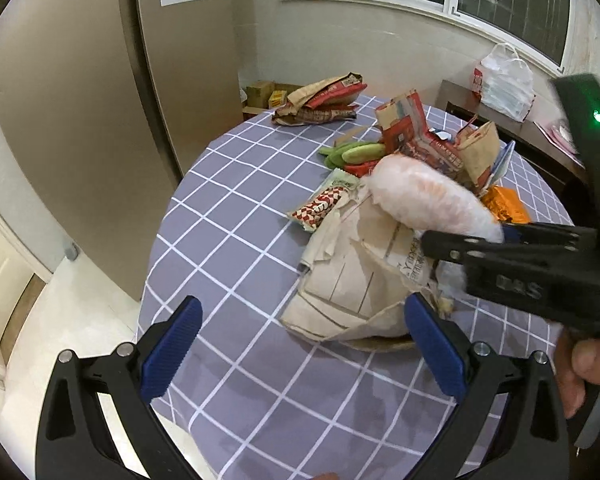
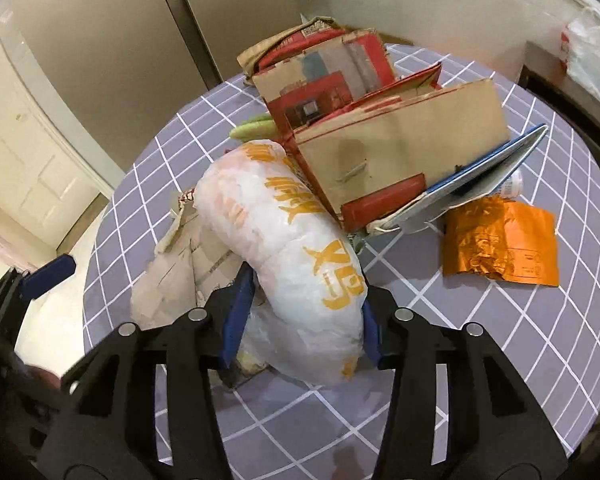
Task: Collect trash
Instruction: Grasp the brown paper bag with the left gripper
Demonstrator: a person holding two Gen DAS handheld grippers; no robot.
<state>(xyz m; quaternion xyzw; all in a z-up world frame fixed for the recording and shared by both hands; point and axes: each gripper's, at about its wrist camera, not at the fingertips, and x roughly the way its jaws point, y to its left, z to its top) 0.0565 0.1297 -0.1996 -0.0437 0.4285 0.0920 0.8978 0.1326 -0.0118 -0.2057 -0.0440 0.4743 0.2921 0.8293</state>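
A pile of trash lies on a round table with a grey checked cloth (image 1: 228, 248). My right gripper (image 2: 300, 320) is shut on a stuffed white plastic bag with orange print (image 2: 292, 248) and holds it above a crumpled beige paper bag (image 1: 352, 276). The white bag also shows in the left wrist view (image 1: 428, 196). My left gripper (image 1: 304, 348) is open and empty, just in front of the beige paper bag, with its right finger (image 1: 432, 344) beside the bag's edge. Red and brown paper bags (image 2: 380, 136) stand behind.
An orange foil wrapper (image 2: 500, 240), a red-white snack wrapper (image 1: 320, 208), green packets (image 1: 352, 152) and another red-brown bag (image 1: 324, 100) lie on the table. A white plastic bag (image 1: 504, 80) sits on a dark side table at the right. A fridge (image 1: 80, 120) stands left.
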